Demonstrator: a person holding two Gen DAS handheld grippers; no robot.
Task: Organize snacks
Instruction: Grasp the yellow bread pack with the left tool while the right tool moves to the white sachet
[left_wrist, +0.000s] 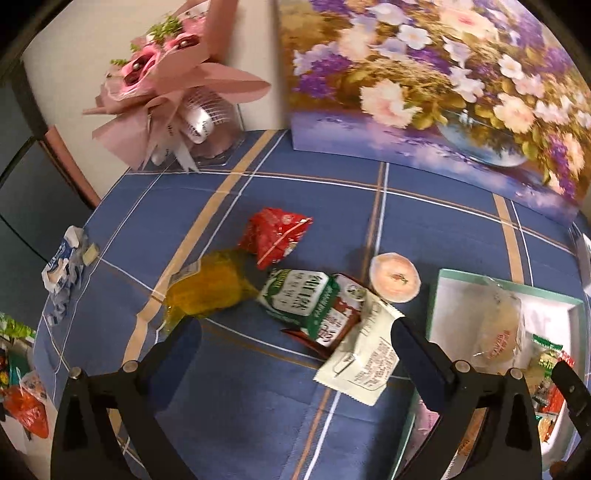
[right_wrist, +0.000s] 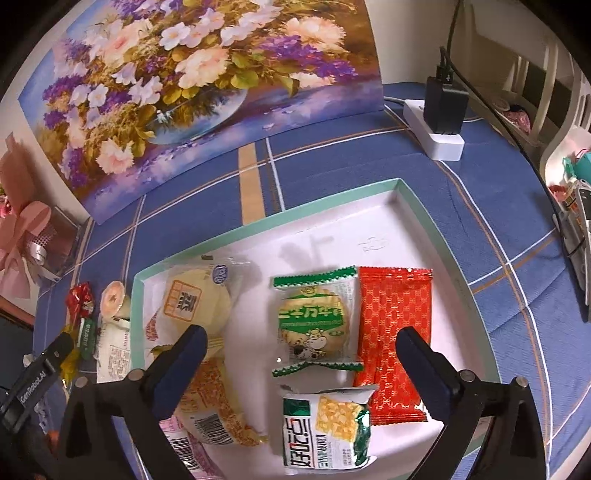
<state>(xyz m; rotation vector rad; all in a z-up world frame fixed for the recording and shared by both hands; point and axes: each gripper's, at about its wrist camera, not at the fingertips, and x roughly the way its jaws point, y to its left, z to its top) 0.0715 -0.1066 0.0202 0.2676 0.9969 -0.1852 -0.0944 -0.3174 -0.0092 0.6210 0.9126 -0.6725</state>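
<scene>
My left gripper (left_wrist: 295, 332) is open above loose snacks on the blue checked cloth: a red packet (left_wrist: 275, 234), a yellow wrapped sweet (left_wrist: 208, 286), a green and white packet (left_wrist: 299, 299), a white sachet (left_wrist: 364, 360) and a round pale cup (left_wrist: 395, 277). Nothing is between its fingers. My right gripper (right_wrist: 301, 341) is open over the white tray with a green rim (right_wrist: 413, 195). In the tray lie a green-edged biscuit packet (right_wrist: 314, 321), a red wafer packet (right_wrist: 395, 339), a green and white cracker packet (right_wrist: 325, 424) and clear-wrapped cakes (right_wrist: 199, 295). The pads touch none of them.
A flower painting (right_wrist: 207, 85) leans at the back of the table. A pink bouquet in a clear box (left_wrist: 177, 96) stands back left. A white power strip with a black charger (right_wrist: 439, 122) lies back right. Crumpled wrappers (left_wrist: 62, 269) sit at the left table edge.
</scene>
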